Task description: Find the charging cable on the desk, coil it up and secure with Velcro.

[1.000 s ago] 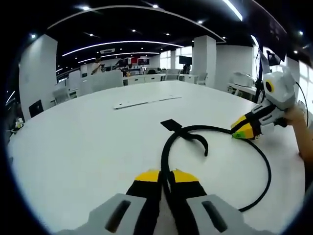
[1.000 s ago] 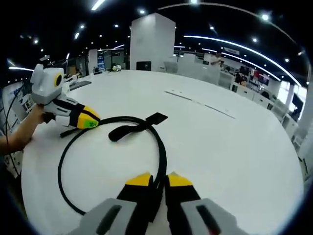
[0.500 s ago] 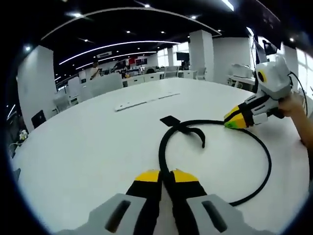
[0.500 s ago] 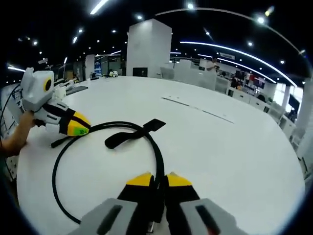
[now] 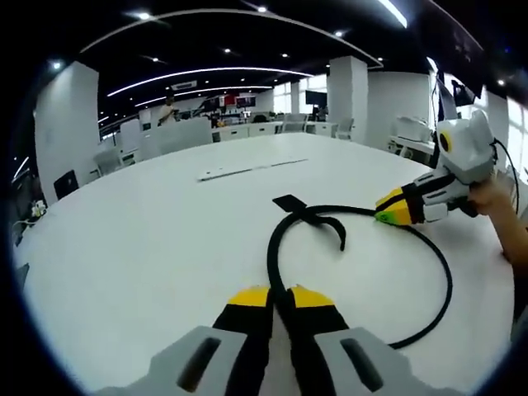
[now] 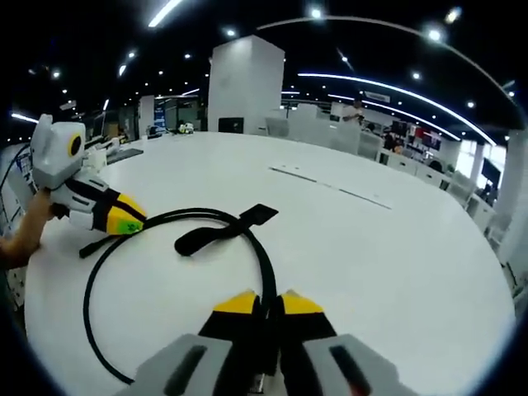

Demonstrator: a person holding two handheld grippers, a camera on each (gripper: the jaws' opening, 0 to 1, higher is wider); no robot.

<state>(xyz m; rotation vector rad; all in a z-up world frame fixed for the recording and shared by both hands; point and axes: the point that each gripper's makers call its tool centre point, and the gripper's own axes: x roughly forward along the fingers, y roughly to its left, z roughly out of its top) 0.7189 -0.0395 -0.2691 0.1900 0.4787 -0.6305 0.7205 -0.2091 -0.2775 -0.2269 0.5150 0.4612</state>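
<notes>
A black charging cable [image 5: 276, 247] lies in a wide open loop on the white round table [image 5: 148, 239]. Its black Velcro strap [image 5: 290, 203] crosses the far side of the loop, with a flat tab pointing away. My left gripper [image 5: 280, 295] is shut on the near part of the cable. My right gripper [image 5: 386, 214] comes in from the right with its yellow tips at the cable. In the right gripper view, my right gripper [image 6: 266, 301] is shut on the cable [image 6: 266, 264]. There the left gripper [image 6: 128, 223] meets the loop at the left, near the strap [image 6: 214, 233].
A flat white strip [image 5: 247, 170] lies farther across the table, also seen as the strip [image 6: 330, 183] in the right gripper view. A person's hand [image 5: 495, 198] holds the right gripper. White pillars, desks and chairs stand beyond the table edge.
Both views have shifted a little with the hands. The loop stays much the same shape, and both grippers keep their hold on the cable.
</notes>
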